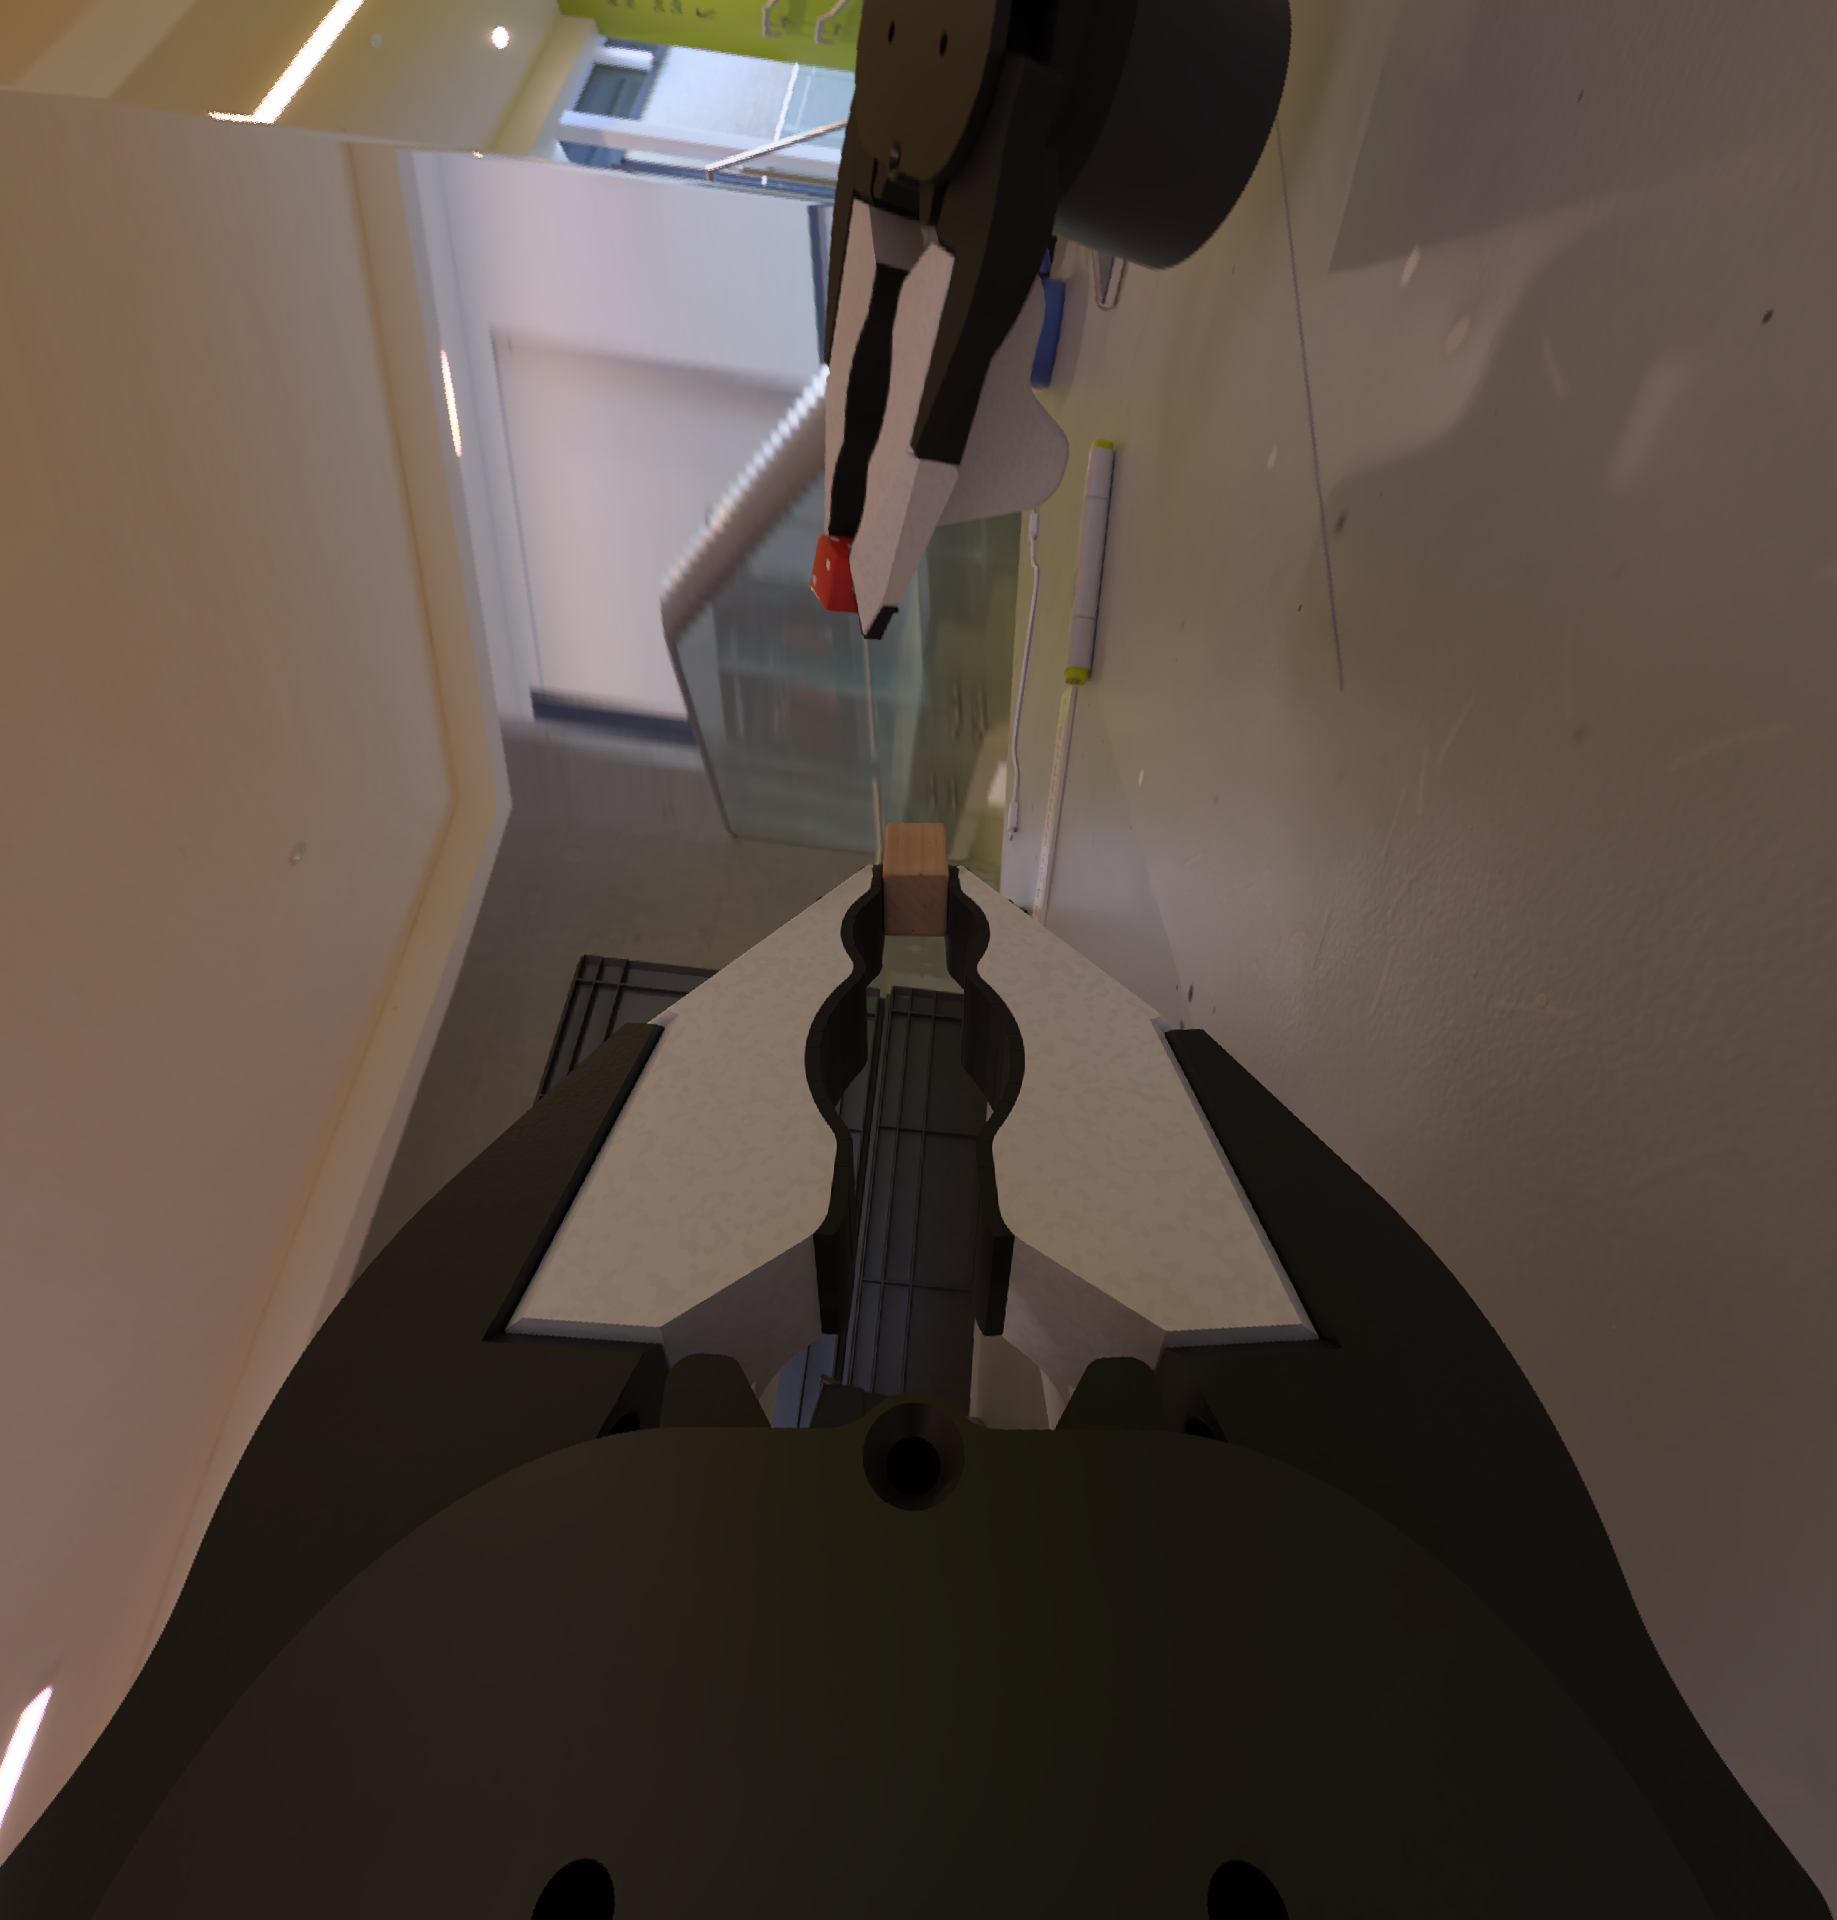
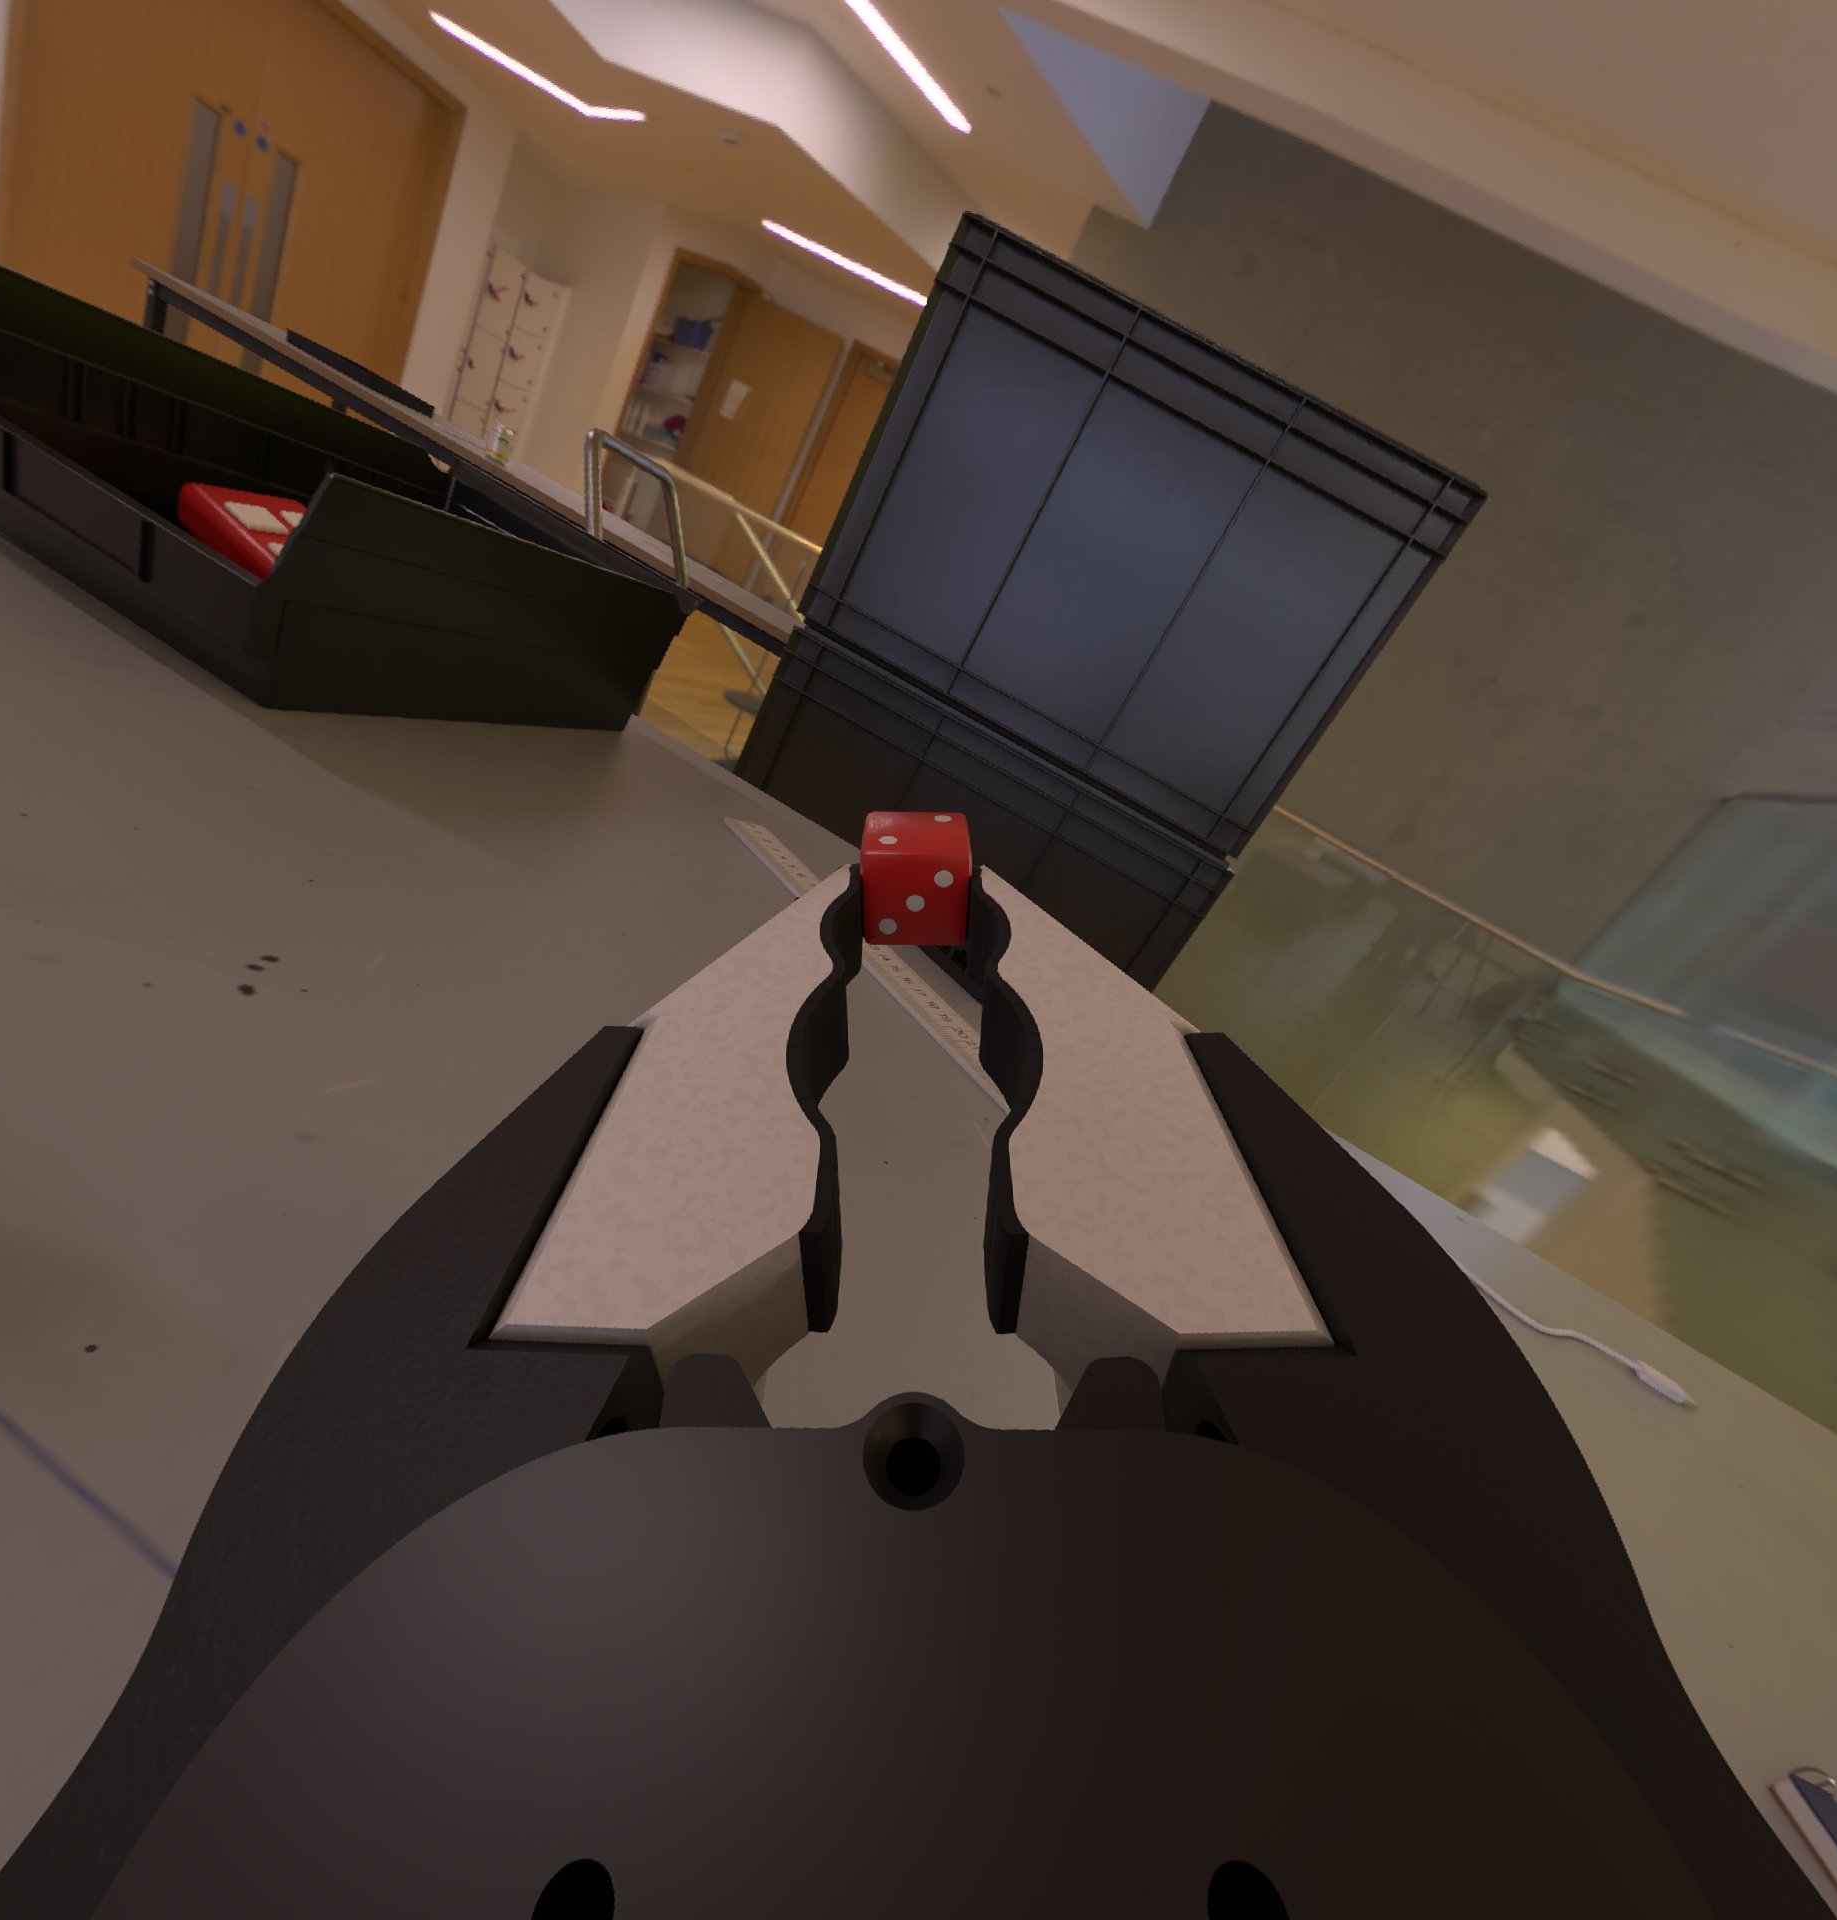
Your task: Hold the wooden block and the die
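Left claw [image 1: 914, 894]: closed down to the width of the wooden block [image 1: 914, 881], pinching it at the very fingertips; part of the block sticks out past the tips
Right claw [image 2: 915, 902]: narrowed onto the red die [image 2: 915, 878], gripped between the outermost tips; the left wrist view shows the same claw [image 1: 860, 582] farther off with the die [image 1: 834, 572] at its end
Landmark: the dark stacked crate [image 2: 1122, 561] standing at the far edge of the table [image 2: 270, 935]
Die position: lifted off the table, in front of the crate's lower part as the right wrist view sees it
Block position: held in the air off the table's edge, apart from the die; its distance from the crate cannot be judged
Other things: a low black tray [image 2: 394, 613] well left of the crate, with a red flat item [image 2: 241, 522] inside; a ruler [image 2: 935, 997] on the table below the die
Task state: both things appear held, so the job looks essentially met
Risk: both holds are shallow tip pinches; a jolt, a tilt or a slight easing could let either cube twist and slip out
Further risk: bringing the claws closer could knock one thing against the other
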